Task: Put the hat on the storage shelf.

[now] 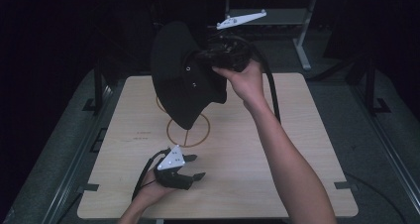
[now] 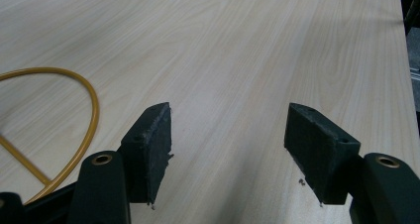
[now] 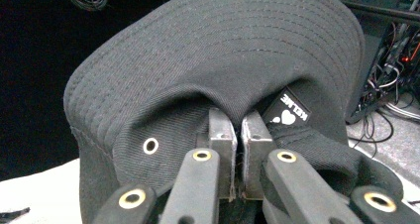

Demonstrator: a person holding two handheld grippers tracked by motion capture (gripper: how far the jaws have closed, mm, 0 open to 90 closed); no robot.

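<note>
Your black bucket hat (image 1: 181, 75) hangs in the air over the table's twelve o'clock edge, brim tipped toward nine o'clock. Its crown fabric is bunched and pinched, with metal eyelets (image 3: 150, 145) and a small heart label (image 3: 288, 111), reading perhaps "KELME".

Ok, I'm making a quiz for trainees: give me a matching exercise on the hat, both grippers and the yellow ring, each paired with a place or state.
1. hat
2. left gripper
3. right gripper
4. ring

a. open, low over the table
b. marked on the table
c. black, held up in the air
d. shut on fabric

Pairs: 1-c, 2-a, 3-d, 4-b
</note>
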